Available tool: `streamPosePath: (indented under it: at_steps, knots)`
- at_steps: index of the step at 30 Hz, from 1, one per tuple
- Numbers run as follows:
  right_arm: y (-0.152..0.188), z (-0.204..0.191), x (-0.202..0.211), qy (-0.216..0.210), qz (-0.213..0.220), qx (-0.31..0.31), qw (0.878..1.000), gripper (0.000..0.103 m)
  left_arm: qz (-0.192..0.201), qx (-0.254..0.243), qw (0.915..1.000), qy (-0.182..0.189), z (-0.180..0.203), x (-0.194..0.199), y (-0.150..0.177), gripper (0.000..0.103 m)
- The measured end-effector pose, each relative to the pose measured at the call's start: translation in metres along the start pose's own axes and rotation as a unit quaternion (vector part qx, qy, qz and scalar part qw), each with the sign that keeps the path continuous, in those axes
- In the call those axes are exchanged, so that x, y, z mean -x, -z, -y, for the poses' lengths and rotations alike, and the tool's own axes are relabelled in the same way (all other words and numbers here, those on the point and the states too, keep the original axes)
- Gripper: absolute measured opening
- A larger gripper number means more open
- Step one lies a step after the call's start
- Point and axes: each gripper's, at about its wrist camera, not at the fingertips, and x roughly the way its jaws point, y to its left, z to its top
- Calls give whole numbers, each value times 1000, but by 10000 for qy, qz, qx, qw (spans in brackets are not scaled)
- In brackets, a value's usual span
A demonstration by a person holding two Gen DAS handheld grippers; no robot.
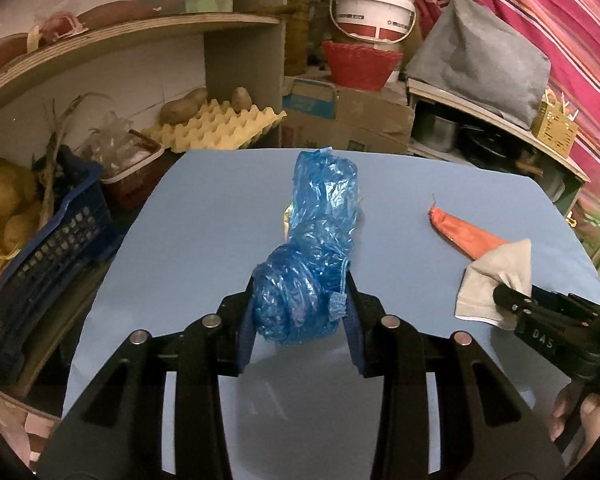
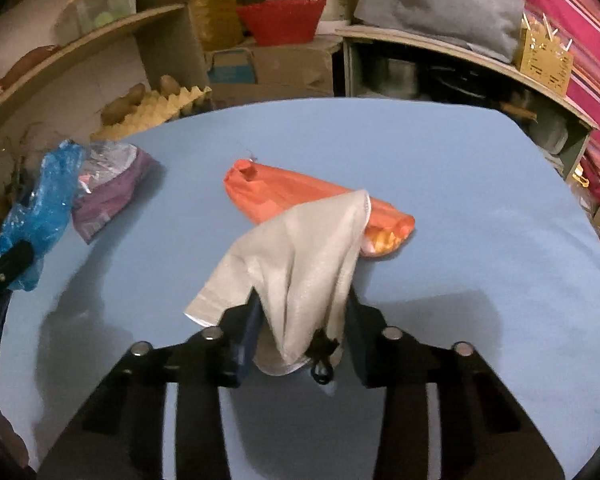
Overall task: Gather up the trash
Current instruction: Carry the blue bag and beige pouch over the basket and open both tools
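Observation:
My left gripper (image 1: 300, 284) is shut on a crumpled blue plastic bag (image 1: 316, 248) over the light blue table (image 1: 204, 208); the bag also shows at the left of the right wrist view (image 2: 40, 208). My right gripper (image 2: 302, 300) is shut on a grey-white cloth (image 2: 296, 256), which also shows in the left wrist view (image 1: 496, 280). An orange wrapper (image 2: 300, 196) lies on the table just beyond the cloth, partly under it. A purple and silver packet (image 2: 108, 188) lies beside the blue bag.
A blue crate (image 1: 48, 248) of potatoes and a yellow egg tray (image 1: 216, 128) stand left of the table. Shelves with a red basket (image 1: 360, 64), a white bucket, cardboard boxes and pots stand behind. A pink striped cloth (image 1: 560, 40) hangs at the right.

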Motion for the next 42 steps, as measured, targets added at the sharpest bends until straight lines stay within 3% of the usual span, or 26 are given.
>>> streamPosePath:
  at_steps: [3, 8, 15, 23, 30, 42]
  knots:
    - [2, 3, 9, -53, 77, 59, 9999, 29, 81, 15, 10000, 7, 3, 8, 2, 36]
    - [2, 17, 33, -28, 333, 54, 9994, 29, 146, -6, 9999, 27, 11, 18, 5, 36]
    - [8, 62, 61, 27, 504, -218, 9985, 29, 244, -40, 9997, 75, 34, 35, 14, 36]
    - [15, 116, 97, 185, 679, -426, 9966, 29, 316, -429, 9985, 110, 81, 55, 30, 36]
    - [32, 169, 133, 391, 787, -511, 9948, 29, 382, -635, 9964, 412, 137, 81, 41, 36]
    - [61, 318, 193, 945, 1028, -1074, 9844, 29, 447, -1155, 9867, 1049, 279, 101, 60, 36]
